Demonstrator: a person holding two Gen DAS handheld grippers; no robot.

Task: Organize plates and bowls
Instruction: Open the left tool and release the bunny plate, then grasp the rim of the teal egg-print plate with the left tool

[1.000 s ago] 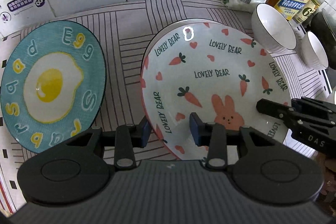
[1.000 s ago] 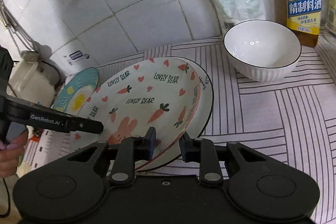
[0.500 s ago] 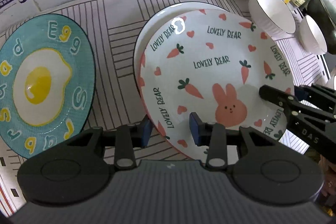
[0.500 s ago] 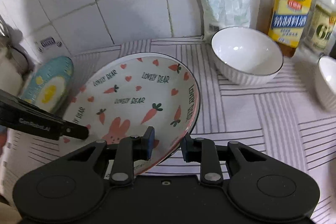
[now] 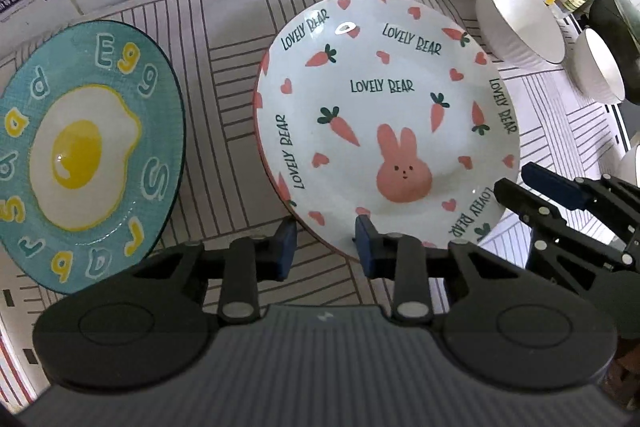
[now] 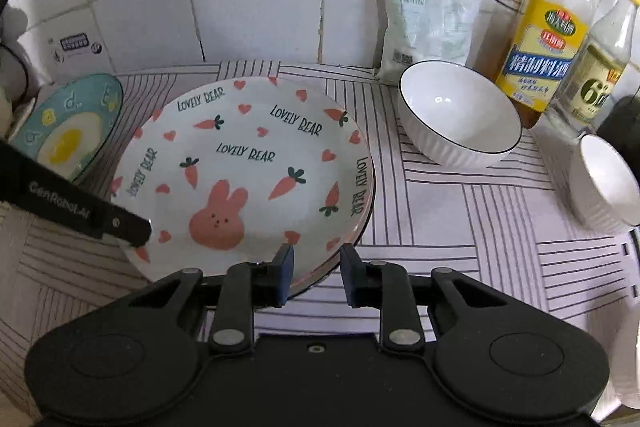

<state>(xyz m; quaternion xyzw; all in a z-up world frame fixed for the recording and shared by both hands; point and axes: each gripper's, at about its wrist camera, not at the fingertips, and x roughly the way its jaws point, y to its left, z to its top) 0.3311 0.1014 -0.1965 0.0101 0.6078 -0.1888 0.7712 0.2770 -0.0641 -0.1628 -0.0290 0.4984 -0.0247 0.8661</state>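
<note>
A white "Lovely Bear" plate (image 5: 384,115) with a pink rabbit and carrots lies flat on top of another plate, of which only a dark rim edge shows in the right wrist view (image 6: 366,215). My left gripper (image 5: 325,247) is open at the plate's near-left rim. My right gripper (image 6: 314,273) is open at its near-right rim (image 6: 256,171); whether the fingers touch the rim I cannot tell. A teal fried-egg plate (image 5: 80,151) lies to the left. A large white bowl (image 6: 460,115) and a smaller white bowl (image 6: 608,183) stand to the right.
Sauce bottles (image 6: 540,43) and a white bag (image 6: 428,23) stand against the tiled wall behind the bowls. A dark pot (image 5: 616,27) sits at the far right. The counter has a striped mat (image 6: 460,219).
The Lovely Bear plate has come down from a tilt and now lies flat, covering the plate beneath. Both grippers' fingers have opened slightly at its rim.
</note>
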